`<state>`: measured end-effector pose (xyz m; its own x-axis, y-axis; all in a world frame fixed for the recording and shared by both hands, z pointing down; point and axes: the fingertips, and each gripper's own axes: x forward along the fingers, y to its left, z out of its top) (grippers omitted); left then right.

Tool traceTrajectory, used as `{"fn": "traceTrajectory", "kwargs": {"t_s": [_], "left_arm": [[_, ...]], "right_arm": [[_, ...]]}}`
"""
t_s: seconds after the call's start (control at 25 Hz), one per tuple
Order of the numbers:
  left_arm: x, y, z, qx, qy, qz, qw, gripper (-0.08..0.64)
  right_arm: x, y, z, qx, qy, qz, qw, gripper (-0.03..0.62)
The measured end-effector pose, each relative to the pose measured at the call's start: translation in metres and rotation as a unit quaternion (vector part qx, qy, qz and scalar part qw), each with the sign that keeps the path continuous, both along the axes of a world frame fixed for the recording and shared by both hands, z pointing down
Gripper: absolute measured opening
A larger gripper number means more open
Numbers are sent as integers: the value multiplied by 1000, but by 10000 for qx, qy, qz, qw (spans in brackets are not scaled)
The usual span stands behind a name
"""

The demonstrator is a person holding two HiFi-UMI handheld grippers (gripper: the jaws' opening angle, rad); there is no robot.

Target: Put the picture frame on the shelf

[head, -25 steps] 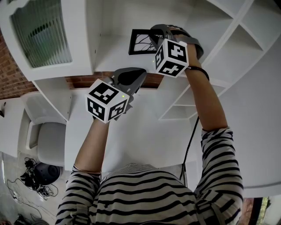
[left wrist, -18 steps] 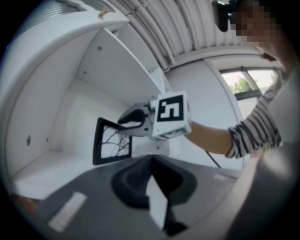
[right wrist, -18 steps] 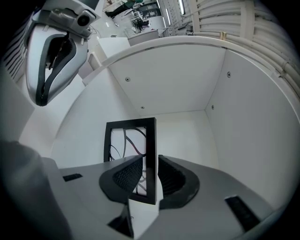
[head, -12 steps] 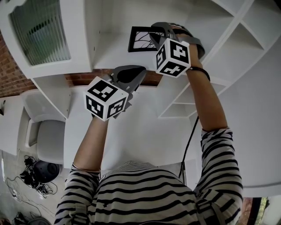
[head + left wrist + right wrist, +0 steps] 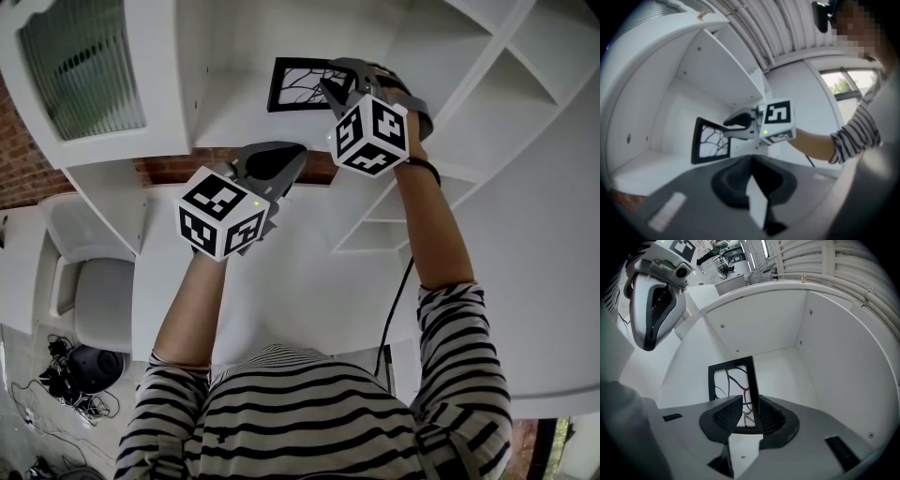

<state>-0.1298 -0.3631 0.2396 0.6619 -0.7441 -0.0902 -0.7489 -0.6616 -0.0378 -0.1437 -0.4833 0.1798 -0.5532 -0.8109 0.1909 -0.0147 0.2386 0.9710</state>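
A big white shelf (image 5: 234, 112) with many open boxes fills most of the head view, and a white counter (image 5: 281, 281) lies below it. On the left side of the shelf is a door with wavy glass (image 5: 84, 66), and red brick wall (image 5: 23, 159) shows behind. A person in a black and white striped top (image 5: 319, 412) reaches both arms up toward the shelf. A white chair (image 5: 103, 300) stands low on the left, with a tangle of cables (image 5: 75, 389) on the floor near it. The left gripper (image 5: 291, 155) is held in front of the shelf edge, apart from the frame, with its jaws pressed together and nothing in them. The right gripper (image 5: 750, 404) reaches into one open box of the shelf. Each gripper has a cube with black and white square markers. The picture frame (image 5: 732, 380) stands inside that box. It is black, with dark branch lines on a white picture. The jaws of the right gripper are spread a little around the right side bar of the frame. The bar is close against the right jaw, and a thin gap shows next to the left jaw.
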Motion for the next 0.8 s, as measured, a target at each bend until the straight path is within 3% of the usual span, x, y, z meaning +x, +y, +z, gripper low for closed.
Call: {"fn": "traceTrajectory", "kwargs": {"t_s": [0.8], "left_arm": [[1, 13, 6, 32, -27, -163, 9999, 8]], "right_arm": [[17, 38, 13, -412, -1035, -224, 9935, 87]]}}
